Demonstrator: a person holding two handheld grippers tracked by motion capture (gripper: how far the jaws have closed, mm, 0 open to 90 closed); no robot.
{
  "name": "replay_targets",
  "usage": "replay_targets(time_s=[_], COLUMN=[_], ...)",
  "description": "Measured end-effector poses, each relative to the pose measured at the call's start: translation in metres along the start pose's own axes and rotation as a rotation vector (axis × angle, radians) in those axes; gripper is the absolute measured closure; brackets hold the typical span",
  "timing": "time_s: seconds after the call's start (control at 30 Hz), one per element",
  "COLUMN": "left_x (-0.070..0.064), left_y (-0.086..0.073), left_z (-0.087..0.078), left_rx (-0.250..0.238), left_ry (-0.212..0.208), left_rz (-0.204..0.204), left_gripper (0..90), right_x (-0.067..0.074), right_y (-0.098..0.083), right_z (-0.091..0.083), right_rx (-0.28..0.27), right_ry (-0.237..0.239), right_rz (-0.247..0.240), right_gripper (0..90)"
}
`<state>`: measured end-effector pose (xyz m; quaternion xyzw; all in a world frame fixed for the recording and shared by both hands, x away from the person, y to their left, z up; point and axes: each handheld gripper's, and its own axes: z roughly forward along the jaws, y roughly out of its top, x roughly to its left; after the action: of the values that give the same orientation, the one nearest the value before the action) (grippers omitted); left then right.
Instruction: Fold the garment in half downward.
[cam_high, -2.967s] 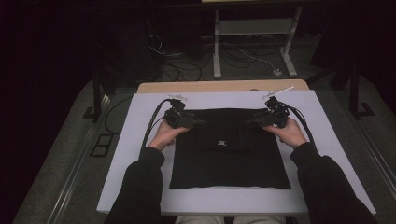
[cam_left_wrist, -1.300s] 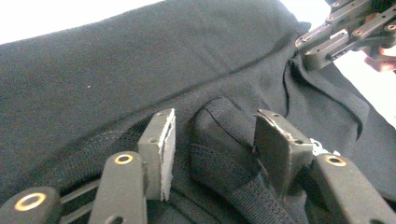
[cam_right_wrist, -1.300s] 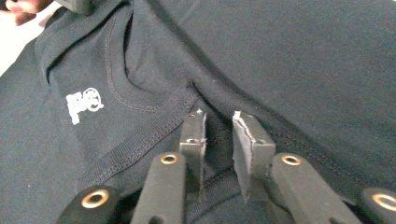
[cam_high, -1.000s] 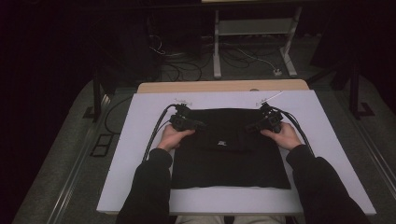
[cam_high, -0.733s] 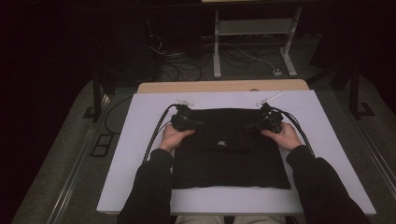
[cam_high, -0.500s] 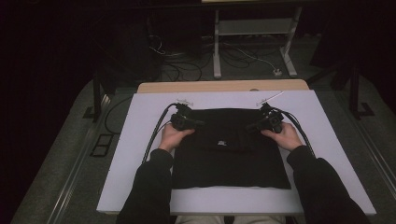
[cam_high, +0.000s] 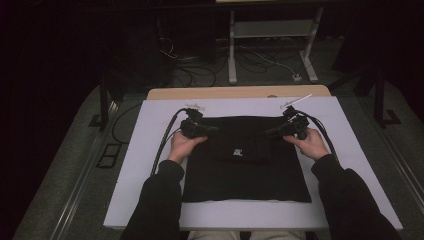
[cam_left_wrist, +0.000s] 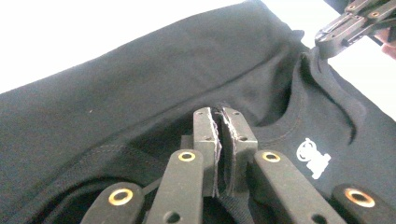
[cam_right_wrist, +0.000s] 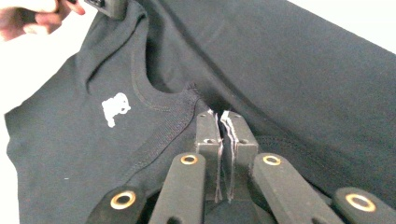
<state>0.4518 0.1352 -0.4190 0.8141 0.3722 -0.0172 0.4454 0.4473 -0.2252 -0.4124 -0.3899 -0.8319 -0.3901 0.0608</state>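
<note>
where folded, black shirt (cam_high: 245, 160) pinched in both claws

Garment (cam_high: 245, 160) on table (cam_high: 140, 165), tongs apparently at far corners.

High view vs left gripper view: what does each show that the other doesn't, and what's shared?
High view alone: the whole white table, both forearms and hands, the floor with cables behind, and the shirt's full folded outline.
Left gripper view alone: its own jaws close up, shut with dark fabric between the pads, and the ribbed collar stitching.
Both: the black shirt, its white logo, the left gripper and the right gripper at the far fold.
</note>
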Motion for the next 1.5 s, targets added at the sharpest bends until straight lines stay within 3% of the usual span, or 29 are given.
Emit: replay_targets(time_s=[0.3, 0.5, 0.67, 1.0, 1.17, 1.5], left_x=[-0.019, -0.028, -0.037, -0.06, -0.064, -0.068], left_y=[-0.001, -0.006, -0.017, -0.042, -0.048, -0.064], left_z=[-0.019, -0.031, -0.041, -0.052, -0.055, -0.059], left_rx=[-0.067, -0.088, -0.144, -0.204, -0.199, -0.16], left_ry=[-0.048, -0.038, -0.065, -0.066, -0.071, -0.095], left_rz=[-0.001, 0.002, -0.012, -0.003, 0.0, -0.005], left_gripper=[84.1, 84.1, 84.1, 84.2, 84.2, 84.1], right_x=[0.007, 0.014, 0.022, 0.039, 0.045, 0.045], right_y=[-0.001, -0.003, -0.009, -0.035, -0.05, -0.068], right_z=[-0.018, -0.029, -0.036, -0.04, -0.044, -0.047], right_rx=[-0.037, -0.053, -0.073, -0.091, -0.108, -0.108], right_ry=[0.057, 0.065, 0.081, 0.144, 0.18, 0.185], right_rz=[0.006, -0.004, -0.009, -0.009, 0.004, 0.024], right_gripper=[85.0, 85.0, 84.9, 84.9, 84.9, 84.9])
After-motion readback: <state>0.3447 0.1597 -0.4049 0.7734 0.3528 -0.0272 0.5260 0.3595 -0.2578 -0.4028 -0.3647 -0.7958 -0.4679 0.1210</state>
